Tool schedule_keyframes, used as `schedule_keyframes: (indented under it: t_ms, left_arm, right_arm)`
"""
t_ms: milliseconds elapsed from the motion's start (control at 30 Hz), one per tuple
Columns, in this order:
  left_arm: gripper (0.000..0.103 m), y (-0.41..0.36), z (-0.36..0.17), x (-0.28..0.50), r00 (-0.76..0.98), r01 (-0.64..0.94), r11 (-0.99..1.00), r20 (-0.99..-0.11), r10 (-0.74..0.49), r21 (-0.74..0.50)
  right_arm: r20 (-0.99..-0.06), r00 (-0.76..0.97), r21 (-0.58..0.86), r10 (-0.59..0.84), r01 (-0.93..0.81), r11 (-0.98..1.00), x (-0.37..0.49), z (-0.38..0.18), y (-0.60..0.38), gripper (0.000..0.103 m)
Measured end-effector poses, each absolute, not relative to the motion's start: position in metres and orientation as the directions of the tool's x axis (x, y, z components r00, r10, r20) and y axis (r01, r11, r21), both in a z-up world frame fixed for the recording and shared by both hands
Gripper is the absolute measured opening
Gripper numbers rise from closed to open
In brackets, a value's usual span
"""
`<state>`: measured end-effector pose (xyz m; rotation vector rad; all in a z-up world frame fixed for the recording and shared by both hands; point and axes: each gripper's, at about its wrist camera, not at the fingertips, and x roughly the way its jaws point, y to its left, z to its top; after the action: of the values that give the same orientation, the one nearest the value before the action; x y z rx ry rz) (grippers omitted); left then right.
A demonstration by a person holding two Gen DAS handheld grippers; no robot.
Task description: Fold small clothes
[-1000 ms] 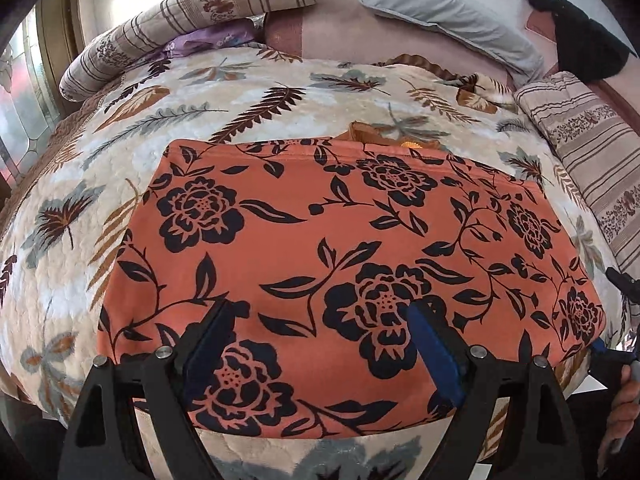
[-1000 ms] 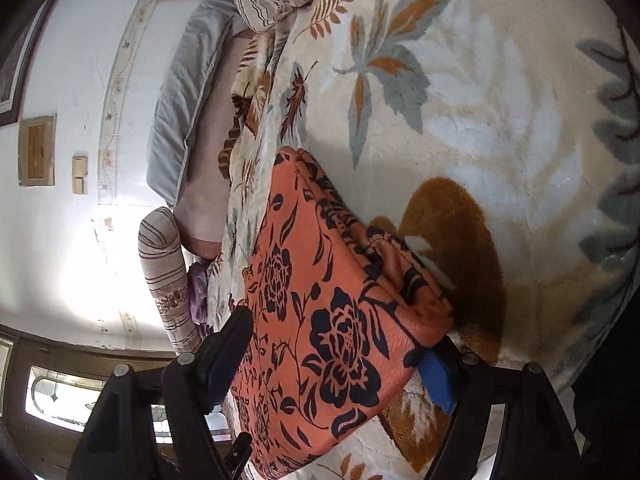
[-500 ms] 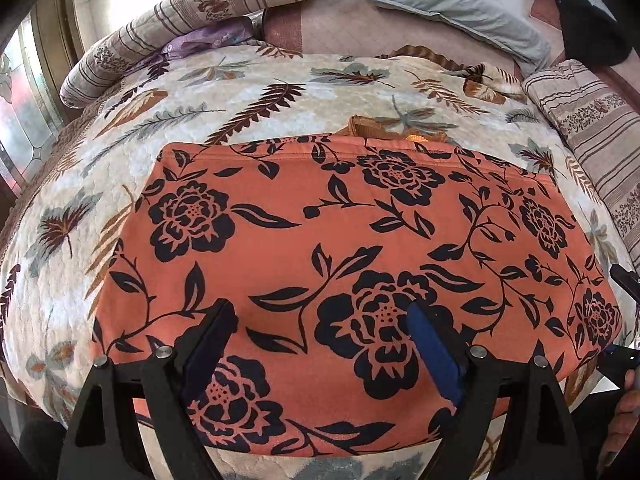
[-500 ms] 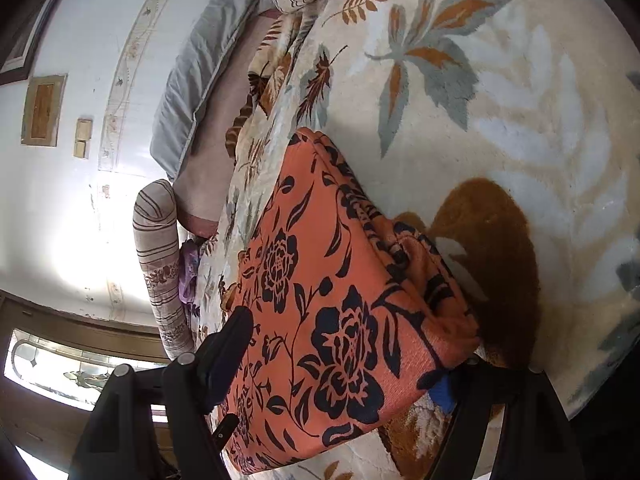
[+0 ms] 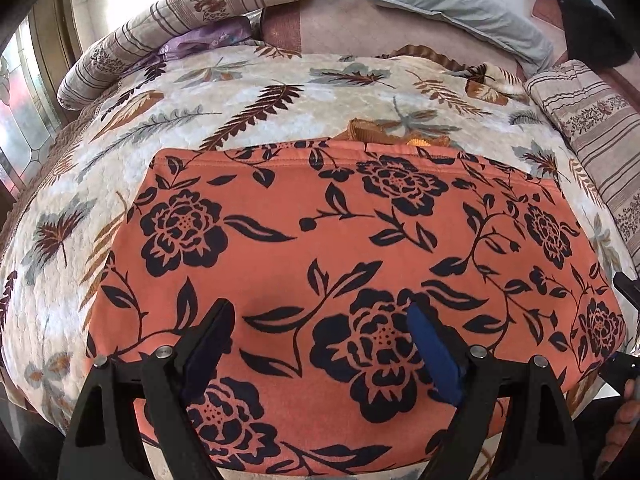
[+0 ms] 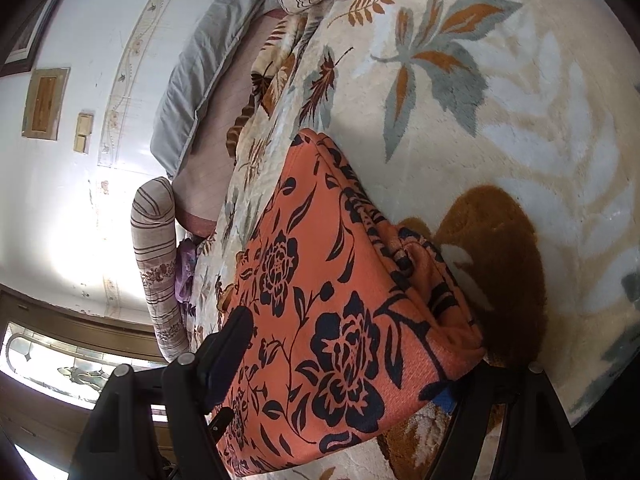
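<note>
Both hand-held grippers are at the orange, black-flowered fabric garment (image 5: 320,240) spread on the leaf-patterned bed (image 5: 120,152): the left hand-held gripper (image 5: 320,344) hovers wide over its near edge, the right hand-held gripper (image 6: 344,360) straddles its right end, apparently poised to grip and fold.

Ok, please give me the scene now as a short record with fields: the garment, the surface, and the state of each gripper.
garment: orange floral cloth, folded, lying flat
surface: leaf-pattern blanket on a bed
left gripper: open, fingers spread above the near part of the cloth, holding nothing
right gripper: open around the right end of the cloth; one finger over it, the other under the edge
background: striped pillow, grey pillow
</note>
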<state>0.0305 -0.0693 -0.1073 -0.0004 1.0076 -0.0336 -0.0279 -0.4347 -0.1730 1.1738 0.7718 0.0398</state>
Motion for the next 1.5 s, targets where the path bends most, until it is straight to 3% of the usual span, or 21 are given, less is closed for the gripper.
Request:
schedule_keyframes:
  t_ms: [300, 333, 367, 400, 467, 567, 667, 700, 733, 767, 800, 833, 1000, 1133, 1200, 1300, 1333, 1367, 1400, 1500]
  left_arm:
    - [0.094, -0.078, -0.122, 0.039, 0.503, 0.033, 0.999, -0.864, 0.02, 0.042]
    - [0.094, -0.078, -0.117, 0.038, 0.511, 0.03, 0.999, -0.86, 0.01, 0.03]
    - [0.094, -0.078, -0.113, 0.036, 0.528, 0.033, 0.999, -0.849, -0.003, 0.017]
    - [0.094, -0.08, -0.11, 0.034, 0.547, 0.041, 0.999, -0.837, -0.008, 0.017]
    - [0.094, -0.087, -0.113, 0.032, 0.549, 0.068, 0.997, -0.836, -0.005, 0.039]
    - [0.094, -0.086, -0.126, 0.032, 0.519, 0.066, 0.997, -0.854, -0.01, 0.029]
    - [0.094, -0.087, -0.11, 0.032, 0.531, 0.057, 0.998, -0.847, -0.025, 0.006]
    - [0.094, -0.089, -0.103, 0.03, 0.564, 0.069, 0.998, -0.825, -0.029, 0.012]
    - [0.094, -0.09, -0.097, 0.029, 0.593, 0.072, 0.997, -0.805, -0.016, 0.033]
    - [0.094, -0.091, -0.098, 0.029, 0.6, 0.069, 0.996, -0.8, 0.0, 0.052]
    - [0.094, -0.093, -0.107, 0.033, 0.566, 0.078, 0.996, -0.824, -0.004, 0.049]
    - [0.094, -0.094, -0.123, 0.04, 0.499, 0.094, 0.995, -0.866, -0.017, 0.035]
    - [0.098, -0.091, -0.13, 0.039, 0.518, 0.085, 0.996, -0.855, -0.013, 0.036]
    - [0.1, -0.091, -0.131, 0.039, 0.526, 0.09, 0.995, -0.85, -0.017, 0.036]
    - [0.1, -0.091, -0.132, 0.04, 0.525, 0.088, 0.996, -0.851, -0.015, 0.036]
    - [0.101, -0.089, -0.133, 0.039, 0.524, 0.089, 0.996, -0.852, -0.022, 0.029]
    - [0.101, -0.089, -0.134, 0.041, 0.525, 0.091, 0.996, -0.851, -0.026, 0.026]
    - [0.101, -0.088, -0.134, 0.04, 0.527, 0.093, 0.995, -0.85, -0.027, 0.026]
    - [0.101, -0.088, -0.134, 0.04, 0.529, 0.095, 0.995, -0.848, -0.028, 0.027]
    - [0.102, -0.087, -0.134, 0.041, 0.529, 0.099, 0.995, -0.848, -0.033, 0.022]
  right_arm:
    - [-0.551, 0.733, 0.812, 0.399, 0.361, 0.458, -0.019, -0.173, -0.434, 0.078]
    - [-0.561, 0.726, 0.8, 0.397, 0.355, 0.483, -0.017, -0.169, -0.432, 0.071]
    - [-0.571, 0.72, 0.788, 0.395, 0.344, 0.511, -0.015, -0.164, -0.429, 0.038]
    - [-0.598, 0.698, 0.758, 0.393, 0.335, 0.559, -0.011, -0.159, -0.424, 0.023]
    - [-0.639, 0.689, 0.695, 0.342, 0.326, 0.64, -0.013, -0.145, -0.416, 0.014]
    - [-0.679, 0.685, 0.611, 0.265, 0.327, 0.721, -0.022, -0.127, -0.409, 0.012]
    - [-0.76, 0.569, 0.594, 0.315, 0.411, 0.691, -0.025, -0.168, -0.42, 0.019]
    - [-0.707, 0.608, 0.671, 0.362, 0.413, 0.616, -0.033, -0.175, -0.43, 0.019]
    - [-0.676, 0.627, 0.71, 0.386, 0.417, 0.567, -0.039, -0.174, -0.439, 0.035]
    - [-0.666, 0.635, 0.72, 0.393, 0.408, 0.561, -0.043, -0.169, -0.444, 0.063]
    - [-0.653, 0.652, 0.725, 0.385, 0.392, 0.566, -0.048, -0.161, -0.448, 0.077]
    - [-0.643, 0.678, 0.721, 0.357, 0.379, 0.58, -0.054, -0.15, -0.453, 0.082]
    - [-0.576, 0.723, 0.735, 0.381, 0.253, 0.63, -0.038, -0.115, -0.485, 0.082]
    - [-0.564, 0.632, 0.761, 0.532, 0.148, 0.631, 0.047, -0.123, -0.491, 0.082]
    - [-0.601, 0.584, 0.741, 0.545, 0.151, 0.655, 0.09, -0.136, -0.492, 0.081]
    - [-0.639, 0.506, 0.733, 0.579, 0.175, 0.657, 0.138, -0.163, -0.486, 0.075]
    - [-0.659, 0.468, 0.721, 0.589, 0.172, 0.671, 0.148, -0.169, -0.479, 0.062]
    - [-0.685, 0.449, 0.692, 0.574, 0.155, 0.705, 0.153, -0.168, -0.47, 0.039]
    - [-0.708, 0.421, 0.663, 0.567, 0.12, 0.739, 0.155, -0.166, -0.459, 0.025]
    - [-0.756, 0.507, 0.525, 0.415, 0.089, 0.847, 0.146, -0.139, -0.442, 0.016]
